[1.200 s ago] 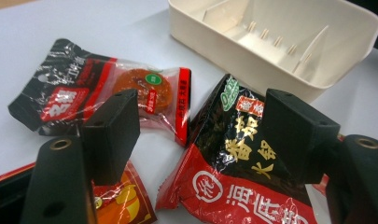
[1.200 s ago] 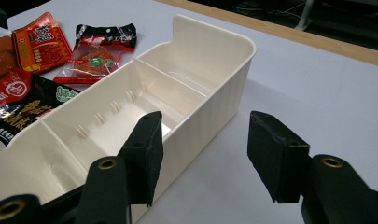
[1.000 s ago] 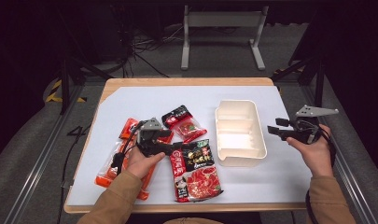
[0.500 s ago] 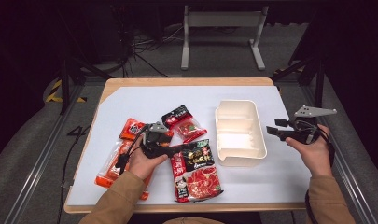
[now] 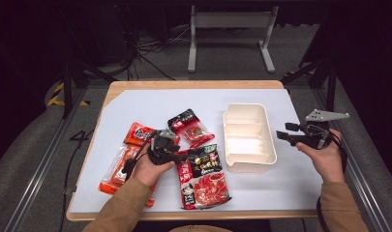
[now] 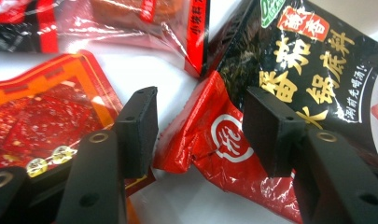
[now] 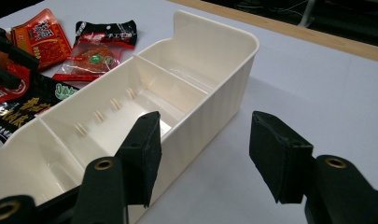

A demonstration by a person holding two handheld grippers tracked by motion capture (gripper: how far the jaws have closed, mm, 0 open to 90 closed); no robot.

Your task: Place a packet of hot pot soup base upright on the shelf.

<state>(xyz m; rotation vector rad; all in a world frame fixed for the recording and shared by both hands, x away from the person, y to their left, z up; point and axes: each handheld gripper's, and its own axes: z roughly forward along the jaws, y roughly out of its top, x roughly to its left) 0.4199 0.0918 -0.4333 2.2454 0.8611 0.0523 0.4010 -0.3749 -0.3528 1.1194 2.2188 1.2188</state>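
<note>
Red packet corner (image 6: 210, 144) between left gripper (image 6: 200, 130) jaws, seemingly untouched

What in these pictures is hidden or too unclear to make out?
- High view: the left gripper covers part of the big red-and-black sauce packet; its print is too small to read.
- High view: the orange packet lies partly under the left hand.
- Left gripper view: the packet corner sits between the closing jaws; contact cannot be told.
- Right gripper view: the near end of the white tray is cut off by the edge.

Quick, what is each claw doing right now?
Left claw: open, jaws just closing around the big packet's corner.
Right claw: open, holding nothing, beside the tray.
</note>
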